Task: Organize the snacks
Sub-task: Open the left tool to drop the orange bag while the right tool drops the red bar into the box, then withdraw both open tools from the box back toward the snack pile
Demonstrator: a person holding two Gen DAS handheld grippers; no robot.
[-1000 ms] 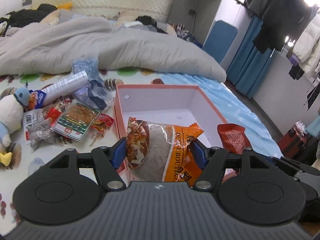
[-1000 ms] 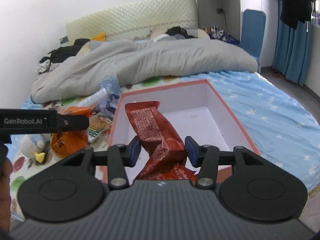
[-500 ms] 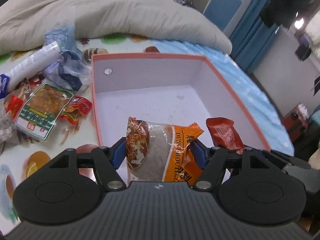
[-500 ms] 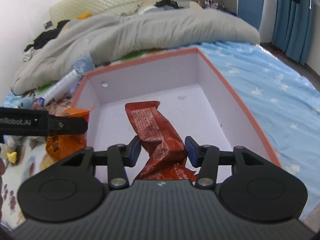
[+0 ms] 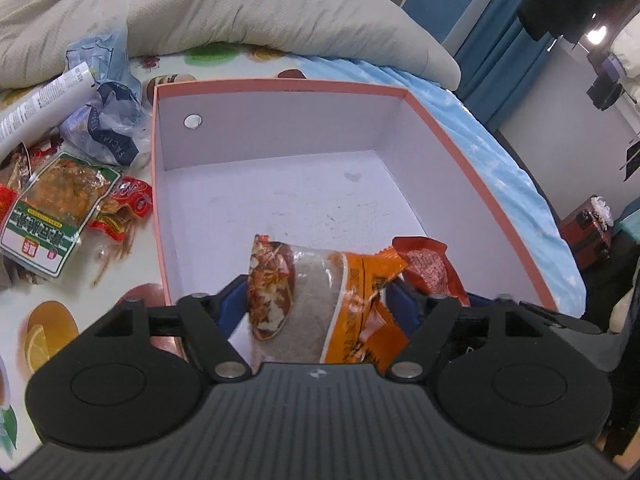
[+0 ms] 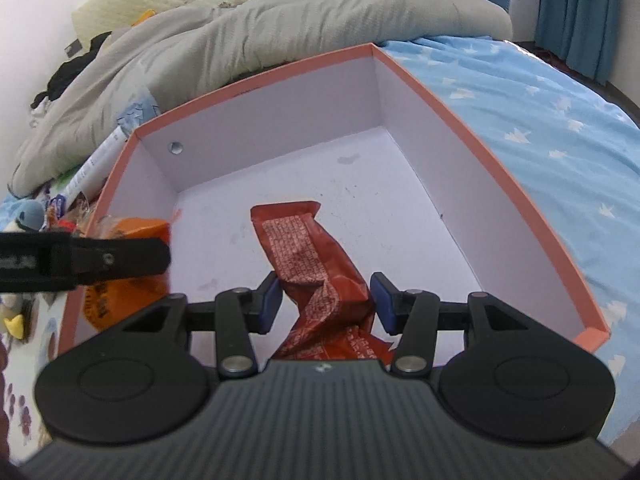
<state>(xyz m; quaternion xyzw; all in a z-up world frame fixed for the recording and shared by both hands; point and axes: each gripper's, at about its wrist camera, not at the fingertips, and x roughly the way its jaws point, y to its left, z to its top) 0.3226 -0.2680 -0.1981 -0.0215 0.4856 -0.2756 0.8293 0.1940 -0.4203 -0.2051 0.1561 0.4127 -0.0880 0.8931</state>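
Note:
An orange-rimmed box (image 5: 280,120) with white inner walls lies open on the bed. My left gripper (image 5: 320,306) hangs over the box's near left corner. Its jaws are opening, and an orange snack bag (image 5: 312,292) with a clear window sits loosely between the pads. My right gripper (image 6: 326,302) is shut on a crumpled red snack packet (image 6: 308,252) above the near part of the box (image 6: 280,132) floor. The red packet (image 5: 430,268) also shows just right of the orange bag. One left finger (image 6: 100,260) and the orange bag (image 6: 120,304) appear at the left of the right wrist view.
Left of the box lie a green-labelled packet (image 5: 52,208), red packets (image 5: 128,204), a crumpled plastic bag (image 5: 108,128) and a white tube (image 5: 40,100). A grey duvet (image 5: 240,12) bunches behind the box. Blue starred sheet (image 6: 520,120) spreads to the right. A plush toy (image 6: 28,216) sits far left.
Both grippers have come down and forward over the box with their packets. The left jaws have widened around the orange bag; the right grip looks the same.

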